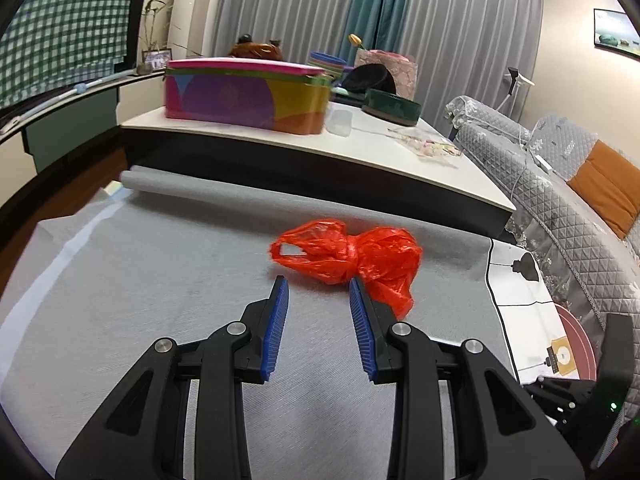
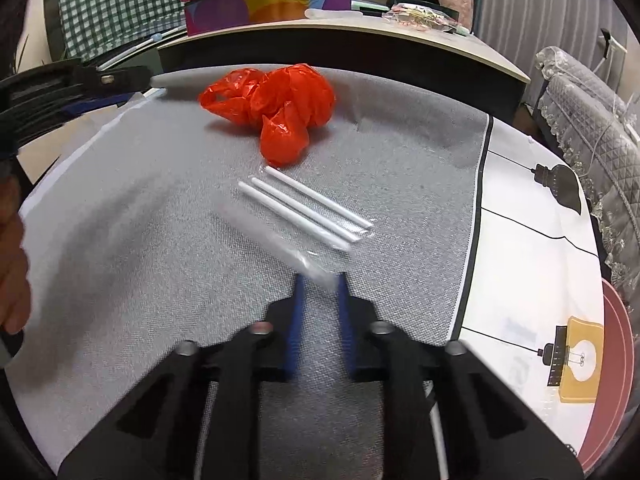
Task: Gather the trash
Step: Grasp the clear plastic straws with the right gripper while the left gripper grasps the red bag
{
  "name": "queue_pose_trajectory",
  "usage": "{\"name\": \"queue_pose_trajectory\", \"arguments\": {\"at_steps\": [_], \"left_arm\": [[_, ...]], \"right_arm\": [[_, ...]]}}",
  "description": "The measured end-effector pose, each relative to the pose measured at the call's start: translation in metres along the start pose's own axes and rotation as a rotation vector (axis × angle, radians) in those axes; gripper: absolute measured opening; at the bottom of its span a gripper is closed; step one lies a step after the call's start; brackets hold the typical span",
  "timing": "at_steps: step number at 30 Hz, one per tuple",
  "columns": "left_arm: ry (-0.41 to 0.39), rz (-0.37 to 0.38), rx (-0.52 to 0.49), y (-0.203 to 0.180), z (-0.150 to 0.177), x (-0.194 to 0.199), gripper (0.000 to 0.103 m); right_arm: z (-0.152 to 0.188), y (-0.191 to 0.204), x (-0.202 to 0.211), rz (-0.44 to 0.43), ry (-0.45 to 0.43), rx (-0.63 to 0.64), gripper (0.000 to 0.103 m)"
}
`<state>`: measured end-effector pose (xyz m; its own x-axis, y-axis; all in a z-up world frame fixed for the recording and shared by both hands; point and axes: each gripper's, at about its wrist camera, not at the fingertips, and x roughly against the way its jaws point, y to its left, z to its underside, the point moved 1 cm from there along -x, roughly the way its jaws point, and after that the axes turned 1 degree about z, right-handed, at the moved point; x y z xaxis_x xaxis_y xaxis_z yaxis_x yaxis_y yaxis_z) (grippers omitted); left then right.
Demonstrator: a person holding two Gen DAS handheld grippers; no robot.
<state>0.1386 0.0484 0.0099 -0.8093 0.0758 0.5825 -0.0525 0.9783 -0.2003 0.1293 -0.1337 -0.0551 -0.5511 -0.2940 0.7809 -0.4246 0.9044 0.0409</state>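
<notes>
A crumpled red plastic bag (image 1: 352,254) lies on the grey cloth (image 1: 160,280). My left gripper (image 1: 318,284) is open, its blue pads just short of the bag, the right pad touching its near edge. The bag also shows in the right wrist view (image 2: 276,104). In front of it lie three white straws in clear wrappers (image 2: 304,208). My right gripper (image 2: 320,278) has its jaws narrowly apart around the near end of a clear wrapper (image 2: 280,240); motion blur hides whether it grips.
A low table (image 1: 400,160) behind the cloth carries a colourful tin box (image 1: 248,96), a dark bowl (image 1: 392,106) and a clear wrapper (image 1: 428,144). A grey quilted sofa (image 1: 560,200) stands right. A white printed mat (image 2: 532,264) borders the cloth.
</notes>
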Motion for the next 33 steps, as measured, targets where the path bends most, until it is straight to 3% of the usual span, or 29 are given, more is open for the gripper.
{"name": "queue_pose_trajectory", "arguments": {"at_steps": [10, 12, 19, 21, 24, 33], "left_arm": [[0.048, 0.063, -0.025, -0.039, 0.004, -0.047, 0.033], [0.065, 0.073, -0.024, -0.046, 0.007, -0.058, 0.039], [0.123, 0.050, -0.040, -0.058, 0.018, -0.085, 0.040], [0.125, 0.062, -0.041, -0.059, 0.018, -0.086, 0.028], [0.133, 0.054, -0.070, -0.063, 0.017, -0.085, 0.018], [0.092, 0.048, -0.109, -0.067, 0.014, -0.058, 0.011]], "right_arm": [[0.003, -0.051, 0.008, 0.024, -0.029, -0.120, 0.001], [0.004, -0.062, 0.010, 0.037, -0.036, -0.150, 0.001], [0.005, -0.092, 0.016, 0.059, -0.059, -0.230, 0.001], [0.005, -0.097, 0.015, 0.056, -0.061, -0.251, 0.001], [0.004, -0.096, 0.015, 0.057, -0.064, -0.254, 0.001], [0.003, -0.092, 0.027, 0.066, -0.093, -0.256, 0.001]]}}
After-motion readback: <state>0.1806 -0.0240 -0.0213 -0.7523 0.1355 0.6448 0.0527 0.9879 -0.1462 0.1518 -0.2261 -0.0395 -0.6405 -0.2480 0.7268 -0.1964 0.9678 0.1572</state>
